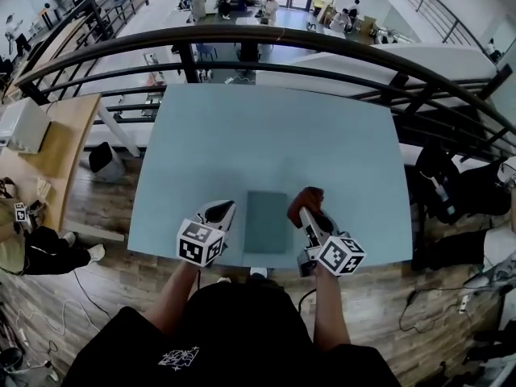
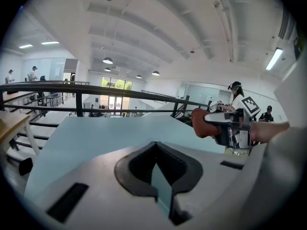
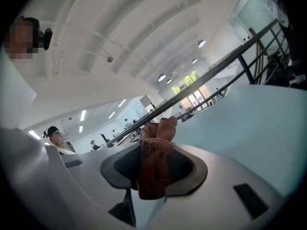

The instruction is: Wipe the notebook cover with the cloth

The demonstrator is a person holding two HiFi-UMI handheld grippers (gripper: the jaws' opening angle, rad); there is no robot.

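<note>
Right gripper (image 1: 309, 213) being held clamped on red-brown cloth (image 1: 305, 201), just right of notebook (image 1: 266, 222), likely for starting wipe; left gripper (image 1: 219, 214), jaws together, empty, being held beside notebook's left edge, probably for steadying; notebook lying flat near front of table (image 1: 242, 135)

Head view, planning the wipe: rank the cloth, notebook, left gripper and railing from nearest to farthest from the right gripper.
1. cloth, clamped in the right gripper.
2. notebook, just left of it on the table.
3. left gripper, beyond the notebook's left edge.
4. railing, past the table's far edge.
</note>
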